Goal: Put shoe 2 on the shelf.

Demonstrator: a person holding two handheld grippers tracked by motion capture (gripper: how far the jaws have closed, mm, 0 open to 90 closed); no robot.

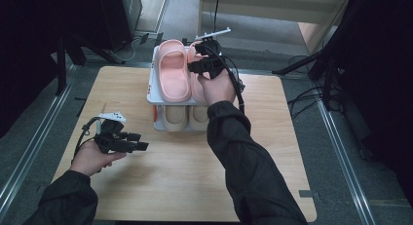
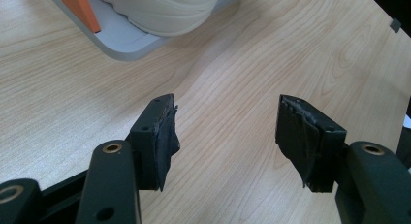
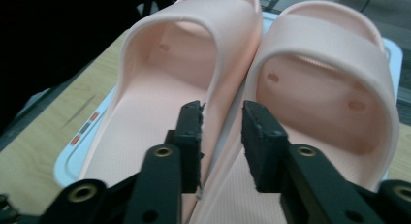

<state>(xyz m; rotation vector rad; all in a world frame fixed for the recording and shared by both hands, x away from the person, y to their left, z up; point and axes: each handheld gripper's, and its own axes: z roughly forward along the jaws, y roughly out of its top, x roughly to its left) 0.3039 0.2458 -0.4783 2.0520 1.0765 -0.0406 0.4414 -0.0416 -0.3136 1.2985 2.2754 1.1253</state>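
A: What sits at the left of the scene?

B: The left claw (image 1: 127,141) hovers over the near-left part of the wooden surface (image 1: 185,186), held in the person's left hand (image 1: 92,159). Its jaws stand wide apart with bare wood between them, gripping nothing. In the left gripper view the claw (image 2: 225,132) points toward the near corner of the grey shoe rack (image 2: 123,44), with a beige slipper (image 2: 165,10) resting on the lower tier.

A: And further right?

B: The shoe rack (image 1: 152,86) stands at the far middle of the surface. A pair of pink slippers lies side by side on its top tier: the left pink slipper (image 1: 173,74) and, touching it, the right pink slipper (image 1: 197,86). Beige slippers (image 1: 187,119) sit on the tier beneath.

A: Where is the other claw?

B: The right claw (image 1: 202,64) is over the right pink slipper, at the far end of the rack. In the right gripper view the claw (image 3: 222,122) has its jaws only narrowly apart, one either side of the slippers' touching inner walls. Whether the pads press those walls cannot be told.
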